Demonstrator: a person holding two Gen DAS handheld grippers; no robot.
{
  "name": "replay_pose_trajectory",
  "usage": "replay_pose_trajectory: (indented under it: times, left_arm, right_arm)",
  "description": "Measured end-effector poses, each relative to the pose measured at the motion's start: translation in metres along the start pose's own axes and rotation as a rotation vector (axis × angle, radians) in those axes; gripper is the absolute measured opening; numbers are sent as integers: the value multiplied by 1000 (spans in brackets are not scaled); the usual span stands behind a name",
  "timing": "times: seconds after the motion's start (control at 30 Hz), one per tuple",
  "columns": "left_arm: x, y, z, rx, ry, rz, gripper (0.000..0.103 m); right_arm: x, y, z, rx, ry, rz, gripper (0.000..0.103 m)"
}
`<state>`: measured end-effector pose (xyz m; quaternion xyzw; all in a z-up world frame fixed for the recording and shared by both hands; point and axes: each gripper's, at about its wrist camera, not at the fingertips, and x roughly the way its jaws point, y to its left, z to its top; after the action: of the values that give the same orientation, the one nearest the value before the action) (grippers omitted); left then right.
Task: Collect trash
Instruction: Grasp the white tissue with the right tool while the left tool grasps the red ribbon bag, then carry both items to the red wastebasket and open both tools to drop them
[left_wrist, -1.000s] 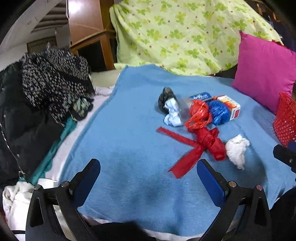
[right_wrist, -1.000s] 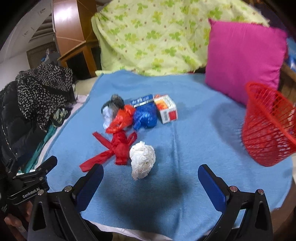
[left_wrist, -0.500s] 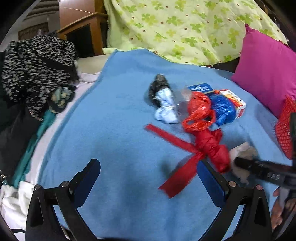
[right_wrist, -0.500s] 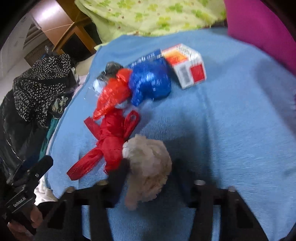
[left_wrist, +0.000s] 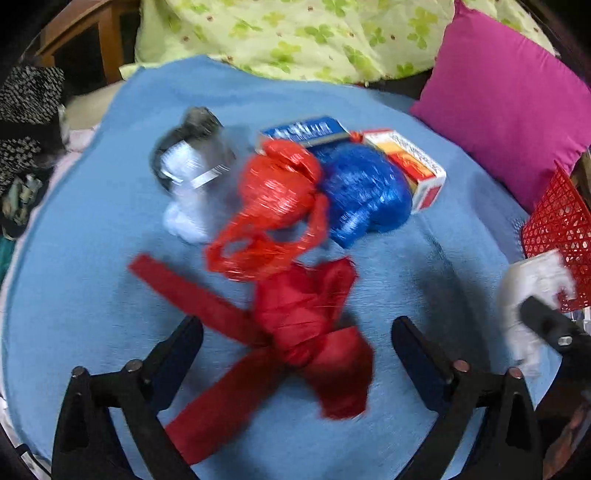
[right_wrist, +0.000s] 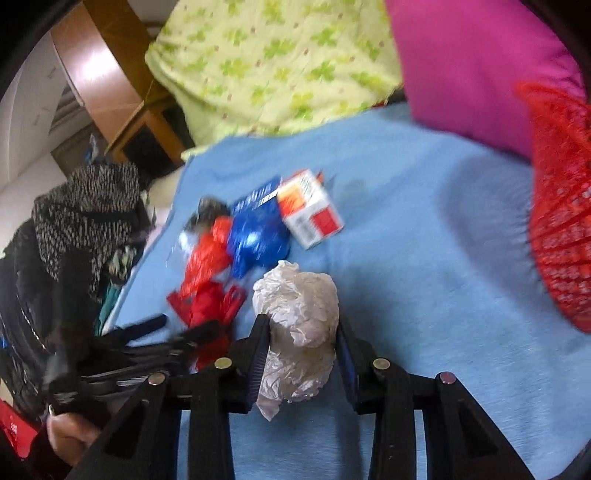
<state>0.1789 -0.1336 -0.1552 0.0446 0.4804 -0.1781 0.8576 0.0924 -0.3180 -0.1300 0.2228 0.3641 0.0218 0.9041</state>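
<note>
My right gripper (right_wrist: 301, 325) is shut on a crumpled white paper ball (right_wrist: 299, 314) and holds it above the blue blanket (right_wrist: 424, 258); the ball also shows in the left wrist view (left_wrist: 532, 291) beside the red mesh basket (left_wrist: 561, 236). My left gripper (left_wrist: 295, 332) is open, its fingers on either side of a dark red knotted bag (left_wrist: 303, 325). Behind it lie an orange-red bag (left_wrist: 277, 199), a blue bag (left_wrist: 362, 192), a white and grey bundle (left_wrist: 188, 166), a blue packet (left_wrist: 306, 129) and a small carton (left_wrist: 410, 162).
A magenta pillow (left_wrist: 506, 92) and a green flowered quilt (left_wrist: 295, 33) lie at the back. Dark clothes (right_wrist: 74, 236) are heaped at the left. The red mesh basket (right_wrist: 561, 206) stands at the right edge of the blanket.
My right gripper closed on the white paper ball and lifted it toward the basket. My left gripper moved forward, and now straddles the dark red bag.
</note>
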Motion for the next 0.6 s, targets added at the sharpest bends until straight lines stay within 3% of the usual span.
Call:
replay_pose_trajectory:
  times: [0.1, 0.17, 0.2, 0.27, 0.47, 0.5, 0.6]
  left_arm:
    - [8, -9, -3, -12, 27, -36, 66]
    - [12, -12, -7, -5, 23, -10, 57]
    - [10, -13, -9, -4, 15, -8, 48]
    - [-1, -17, -13, -18, -6, -42, 38]
    - [-44, -46, -19, 47, -96, -59, 36]
    - [-51, -51, -17, 60, -110, -68, 36]
    - [-83, -76, -11, 119, -175, -97, 36]
  right_arm:
    - [-14, -7, 3, 3, -41, -1, 38]
    - [-31, -7, 5, -7, -96, 8, 38]
    - [-31, -7, 5, -7, -96, 8, 38]
    - [-43, -4, 6, -17, -141, 20, 38]
    - [-83, 2, 10, -37, -301, 38, 38]
    - [-101, -2, 9, -36, -361, 26, 38]
    - [-118, -10, 11, -17, -417, 16, 38]
